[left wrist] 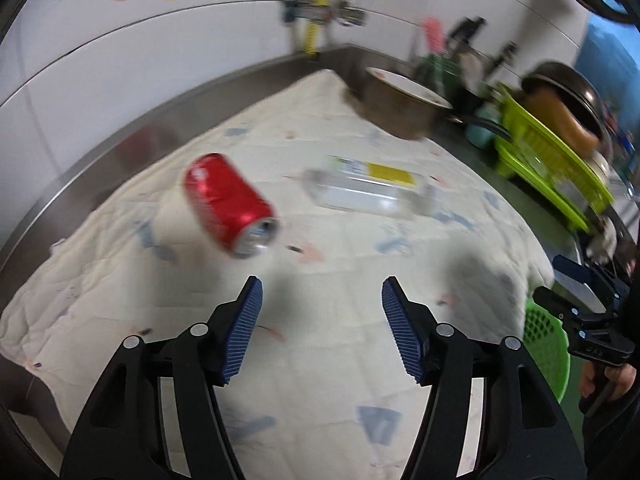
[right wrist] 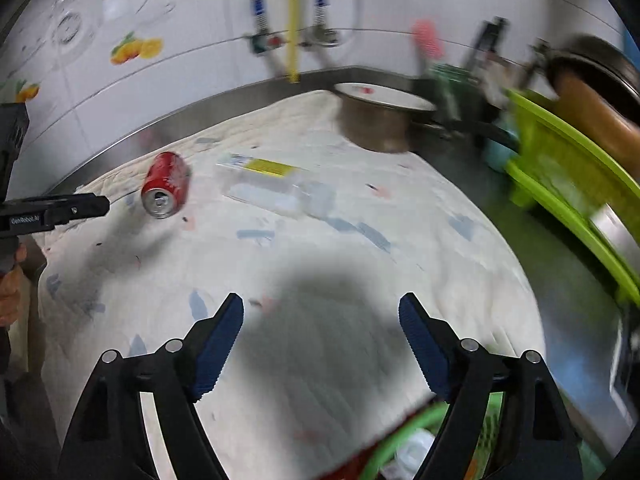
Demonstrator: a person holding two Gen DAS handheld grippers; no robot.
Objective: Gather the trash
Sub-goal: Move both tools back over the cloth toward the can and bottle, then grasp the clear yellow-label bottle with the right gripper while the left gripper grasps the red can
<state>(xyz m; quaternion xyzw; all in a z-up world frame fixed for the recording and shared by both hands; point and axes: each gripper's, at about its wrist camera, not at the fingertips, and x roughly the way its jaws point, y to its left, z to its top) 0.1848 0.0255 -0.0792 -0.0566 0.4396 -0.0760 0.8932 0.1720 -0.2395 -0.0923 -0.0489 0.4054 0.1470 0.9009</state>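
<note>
A red soda can [left wrist: 230, 204] lies on its side on the cream quilted cloth [left wrist: 320, 360], and a clear plastic bottle [left wrist: 368, 192] with a yellow label lies to its right. My left gripper [left wrist: 322, 300] hovers open above the cloth, nearer than both, with nothing between its fingers. In the right wrist view the can [right wrist: 165, 188] and the bottle [right wrist: 276, 188] lie far ahead. My right gripper [right wrist: 320, 316] is open and empty over the cloth [right wrist: 320, 248]. A green mesh basket [right wrist: 404, 444] with some white trash inside sits just below the right gripper. The basket [left wrist: 548, 348] also shows at the cloth's right edge.
A metal pot [left wrist: 400, 100] with a white lid stands at the back of the steel counter. A lime-green dish rack [left wrist: 556, 164] holding a dark pan fills the right side. A tiled wall with pipes [left wrist: 320, 8] rises behind. A hand [left wrist: 608, 380] holds the right gripper's body [left wrist: 588, 312].
</note>
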